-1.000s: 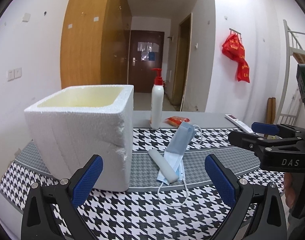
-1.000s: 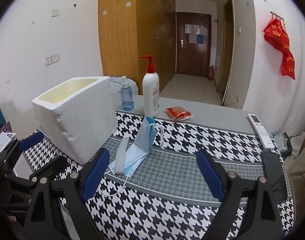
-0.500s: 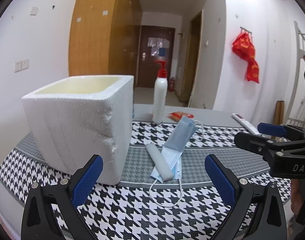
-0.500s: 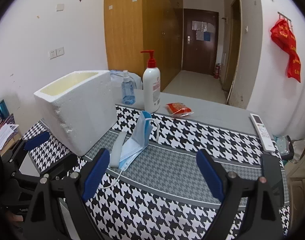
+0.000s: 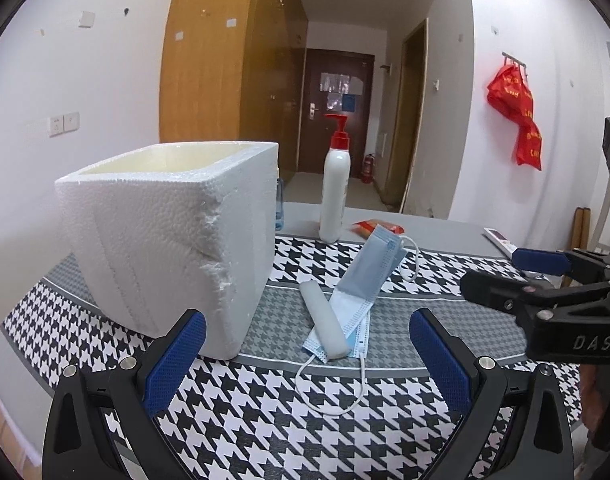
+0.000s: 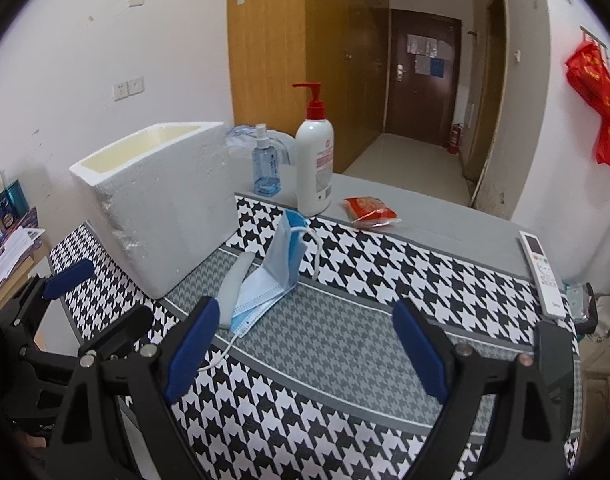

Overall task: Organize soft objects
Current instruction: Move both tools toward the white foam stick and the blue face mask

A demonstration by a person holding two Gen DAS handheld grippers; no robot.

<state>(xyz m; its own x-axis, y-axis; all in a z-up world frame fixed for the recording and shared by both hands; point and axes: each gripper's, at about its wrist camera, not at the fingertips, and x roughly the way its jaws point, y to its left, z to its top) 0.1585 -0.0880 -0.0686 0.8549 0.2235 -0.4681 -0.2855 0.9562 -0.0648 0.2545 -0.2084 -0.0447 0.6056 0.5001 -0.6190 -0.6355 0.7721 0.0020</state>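
We hold both tongs above the near edge of the counter (image 5: 445,236), which wears a houndstooth cloth (image 6: 345,380). Our left tongs (image 5: 307,350) stand wide with nothing between the blue pads, and our right tongs (image 6: 305,344) are spread just as wide and empty too.

The soft things lie together on the grey band of the cloth, just right of the white foam box (image 5: 165,248), which stands open at the top. A blue face mask (image 5: 361,292) is partly folded, its upper half propped up and its ear loop trailing toward us. A pale foam roll (image 5: 325,330) lies on the mask's left edge, close to the box but not touching it.

Behind them stand a white pump bottle (image 6: 314,164) and a blue spray bottle (image 6: 267,168); a red packet (image 6: 371,210) and a remote control (image 6: 543,274) lie farther right.
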